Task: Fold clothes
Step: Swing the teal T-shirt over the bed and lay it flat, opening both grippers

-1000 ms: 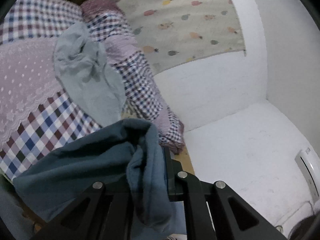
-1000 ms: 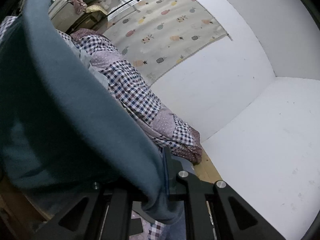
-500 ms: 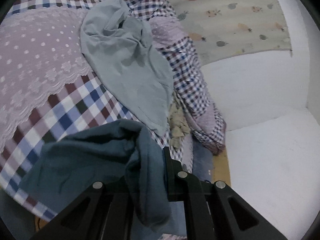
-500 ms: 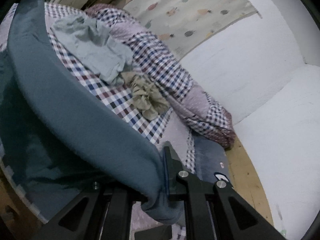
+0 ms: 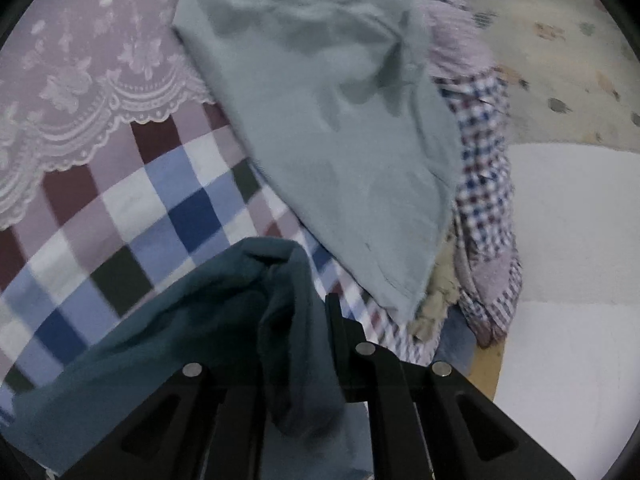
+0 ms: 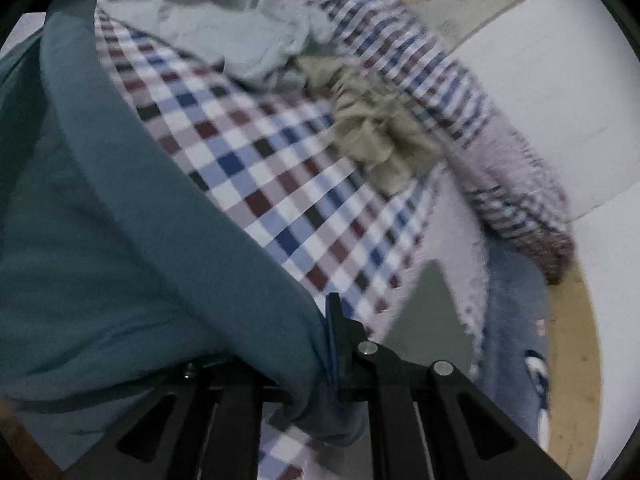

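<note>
A dark teal garment (image 5: 188,320) hangs bunched from my left gripper (image 5: 320,320), which is shut on a fold of it just above the checked bedspread (image 5: 132,208). The same teal garment (image 6: 100,216) stretches as a broad band across the left of the right wrist view, and my right gripper (image 6: 326,320) is shut on its edge. A pale grey-green garment (image 5: 340,120) lies crumpled on the bed ahead of the left gripper. A beige crumpled garment (image 6: 372,128) lies further along the bed.
A rolled checked quilt (image 6: 460,92) runs along the bed's far side by the white wall (image 6: 560,80). A lilac lace cover (image 5: 80,52) lies over the bed at upper left. Wooden floor (image 6: 576,340) and a blue mat (image 6: 516,320) show beyond the bed's corner.
Both grippers have come down and forward toward the bed with the teal garment in them. The bedspread and the grey-green garment now fill the views; the wall has slid out.
</note>
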`<state>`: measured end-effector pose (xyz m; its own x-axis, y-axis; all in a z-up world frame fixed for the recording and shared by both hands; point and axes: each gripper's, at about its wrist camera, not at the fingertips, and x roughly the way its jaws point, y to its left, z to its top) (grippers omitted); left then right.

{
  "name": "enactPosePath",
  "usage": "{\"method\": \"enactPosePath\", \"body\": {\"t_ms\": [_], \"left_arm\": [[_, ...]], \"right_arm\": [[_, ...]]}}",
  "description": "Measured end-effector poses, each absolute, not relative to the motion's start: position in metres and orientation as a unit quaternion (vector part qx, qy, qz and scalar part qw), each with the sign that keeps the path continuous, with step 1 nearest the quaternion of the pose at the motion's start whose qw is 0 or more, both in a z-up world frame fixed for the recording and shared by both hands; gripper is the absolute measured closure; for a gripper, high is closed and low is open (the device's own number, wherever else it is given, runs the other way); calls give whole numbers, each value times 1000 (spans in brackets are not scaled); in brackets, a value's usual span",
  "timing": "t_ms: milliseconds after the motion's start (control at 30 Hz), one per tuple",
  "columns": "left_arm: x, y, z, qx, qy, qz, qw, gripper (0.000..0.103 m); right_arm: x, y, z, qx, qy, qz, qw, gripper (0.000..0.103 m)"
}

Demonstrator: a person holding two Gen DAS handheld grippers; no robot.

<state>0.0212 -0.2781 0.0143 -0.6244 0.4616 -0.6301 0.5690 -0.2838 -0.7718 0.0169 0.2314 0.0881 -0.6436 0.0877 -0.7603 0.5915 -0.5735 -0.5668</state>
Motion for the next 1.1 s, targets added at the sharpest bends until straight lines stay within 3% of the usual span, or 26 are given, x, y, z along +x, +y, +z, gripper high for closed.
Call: {"method": "enactPosePath", "body": {"t_ms": [133, 200, 267, 300, 433, 500, 567, 667, 767, 867, 967, 1100], "left_arm": [[10, -285, 3, 438, 607, -662, 34, 96], [9, -291, 3, 439, 617, -653, 22, 95], [8, -295, 8, 429, 626, -652, 5, 92], [8, -297, 10, 424, 630, -651, -4, 88], [15, -305, 35, 378, 625, -683, -24, 82], [20, -311, 50, 346, 614, -709, -26, 65], [28, -317, 66, 319, 600, -733, -30, 56], [42, -322, 83, 310, 562, -766, -24, 56], [64, -320, 91, 306, 518, -798, -35, 42], [97, -312, 93, 302, 473, -827, -40, 40], [138, -307, 85, 302, 439, -846, -32, 29], [193, -304, 67, 297, 424, -855, -11, 29]], "right_arm": [[-12, 244, 71, 430, 389, -795, 177, 87], [-26, 254, 67, 444, 355, -803, 177, 71], [-36, 266, 70, 442, 322, -822, 161, 43], [-39, 273, 74, 433, 303, -837, 144, 39], [-43, 298, 92, 389, 242, -888, 46, 37], [-40, 306, 98, 386, 214, -897, 34, 37], [-32, 309, 104, 381, 201, -902, 29, 37], [-15, 306, 112, 369, 196, -908, 33, 37], [10, 298, 121, 352, 190, -915, 47, 36], [46, 287, 133, 330, 164, -927, 67, 34], [82, 274, 137, 312, 129, -937, 88, 32], [126, 254, 136, 298, 69, -945, 117, 30]]}}
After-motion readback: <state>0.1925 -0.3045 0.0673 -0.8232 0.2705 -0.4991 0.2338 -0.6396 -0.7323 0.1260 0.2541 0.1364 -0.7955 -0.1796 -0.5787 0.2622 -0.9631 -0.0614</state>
